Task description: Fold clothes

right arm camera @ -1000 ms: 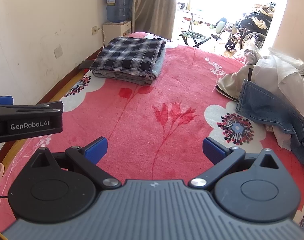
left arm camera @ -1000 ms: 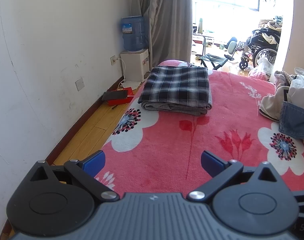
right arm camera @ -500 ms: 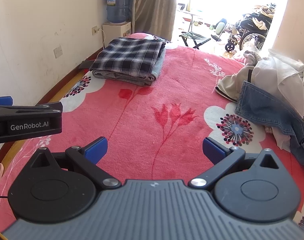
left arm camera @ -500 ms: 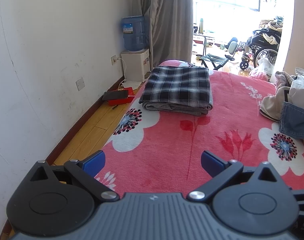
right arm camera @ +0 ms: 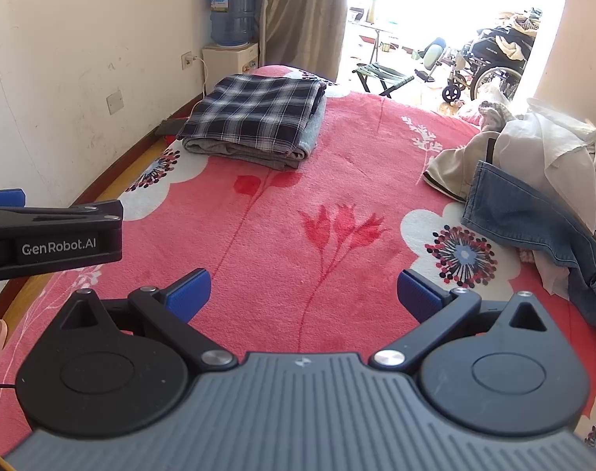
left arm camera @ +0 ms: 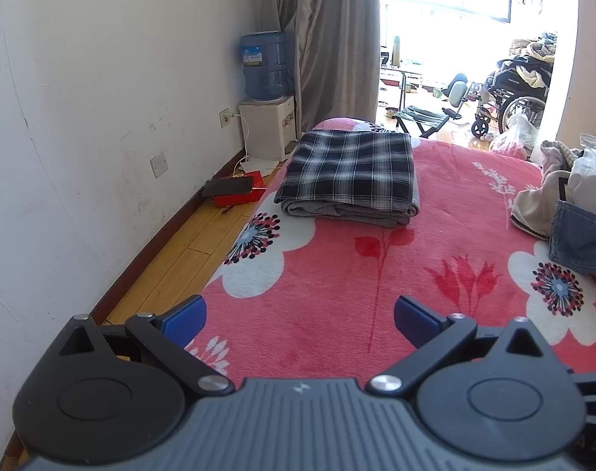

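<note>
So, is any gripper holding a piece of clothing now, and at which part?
Nothing is held. The left gripper and the right gripper are both open above the red blanket, with no cloth between their fingers.

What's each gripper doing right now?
Left gripper: open, holding nothing.
Right gripper: open, holding nothing.

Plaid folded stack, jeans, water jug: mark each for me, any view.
Plaid folded stack (right arm camera: 254, 112): right wrist view, middle of its top plaid layer.
Jeans (right arm camera: 513, 212): right wrist view, on the blue leg lying on the blanket.
Water jug (left arm camera: 264, 64): left wrist view, middle of the blue bottle's body.
</note>
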The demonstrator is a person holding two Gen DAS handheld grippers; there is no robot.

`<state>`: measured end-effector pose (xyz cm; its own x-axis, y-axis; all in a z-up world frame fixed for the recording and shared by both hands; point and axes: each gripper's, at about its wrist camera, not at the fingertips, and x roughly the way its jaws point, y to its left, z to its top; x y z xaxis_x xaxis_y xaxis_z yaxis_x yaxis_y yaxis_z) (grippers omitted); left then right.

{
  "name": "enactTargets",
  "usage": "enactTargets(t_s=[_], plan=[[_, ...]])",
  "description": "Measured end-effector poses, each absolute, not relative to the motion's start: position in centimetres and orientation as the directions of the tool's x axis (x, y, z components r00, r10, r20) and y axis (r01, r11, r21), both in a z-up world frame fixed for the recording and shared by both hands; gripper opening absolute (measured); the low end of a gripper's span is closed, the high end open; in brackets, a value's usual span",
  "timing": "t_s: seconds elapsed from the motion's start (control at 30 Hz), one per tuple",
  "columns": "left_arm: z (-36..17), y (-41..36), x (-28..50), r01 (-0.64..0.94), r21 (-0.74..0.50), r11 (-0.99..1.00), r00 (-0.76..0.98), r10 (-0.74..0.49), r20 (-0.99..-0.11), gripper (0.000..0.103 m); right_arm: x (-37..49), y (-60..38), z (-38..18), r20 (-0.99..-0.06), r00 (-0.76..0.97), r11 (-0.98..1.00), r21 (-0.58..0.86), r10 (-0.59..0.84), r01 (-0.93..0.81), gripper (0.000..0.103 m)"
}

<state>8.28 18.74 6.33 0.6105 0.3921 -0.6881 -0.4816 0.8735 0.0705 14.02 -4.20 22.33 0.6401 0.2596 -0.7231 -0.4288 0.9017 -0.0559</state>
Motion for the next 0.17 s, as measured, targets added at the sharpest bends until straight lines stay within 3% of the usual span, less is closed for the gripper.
enactTargets(t_s=[0.17], plan=[[6.35,18.79,8.26,-0.482,0.071,0.873,0.610,0.392,-0.689,0.102,14.00,-4.18,22.31,-0.723,0.640,0.902,-0.055,0.259,-0.427,0.102]])
